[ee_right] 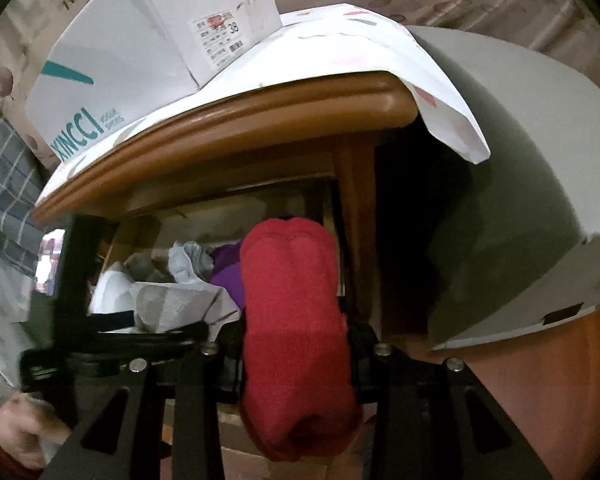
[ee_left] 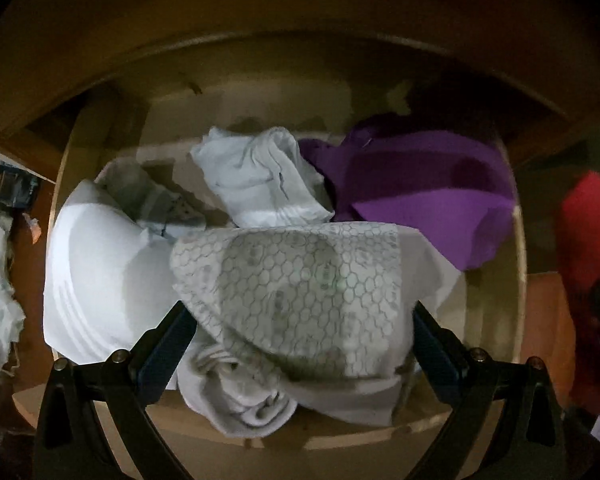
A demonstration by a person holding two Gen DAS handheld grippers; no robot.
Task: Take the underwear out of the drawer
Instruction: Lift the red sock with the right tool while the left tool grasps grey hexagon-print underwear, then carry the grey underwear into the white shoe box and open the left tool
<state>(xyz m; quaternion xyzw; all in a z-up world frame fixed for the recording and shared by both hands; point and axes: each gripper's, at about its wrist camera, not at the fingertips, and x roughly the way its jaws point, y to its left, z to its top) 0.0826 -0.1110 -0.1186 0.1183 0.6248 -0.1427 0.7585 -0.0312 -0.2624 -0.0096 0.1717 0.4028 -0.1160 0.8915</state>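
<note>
Left wrist view: an open wooden drawer (ee_left: pixel 516 280) packed with soft, crumpled cloth, seen in dim light.
White piece (ee_left: pixel 100 276): smooth, rounded and folded, at the drawer's left side.
Patterned underwear (ee_left: pixel 300 280): thin white fabric printed with a grey honeycomb mesh, draped in a dome at the drawer front, bunched white cloth beneath it.
Left gripper (ee_left: pixel 300 320): black fingers with blue pads spread wide, one on each flank of the patterned underwear, touching its edges; whether they press it cannot be told.
Grey-white bundle (ee_left: pixel 260 184): ribbed, rolled, behind the patterned piece.
Purple cloth (ee_left: pixel 432 196): matte, thick folds filling the right rear.
Right wrist view: a glossy brown cabinet top (ee_right: pixel 260 120), rounded at the edge, draped with white paper and carrying a white shoebox (ee_right: pixel 140 48).
Red knit (ee_right: pixel 296 328): thick, ribbed, sausage-shaped roll, outside the drawer, just in front of its right side.
Right gripper (ee_right: pixel 296 344): jaws closed tight against the red knit's sides.
</note>
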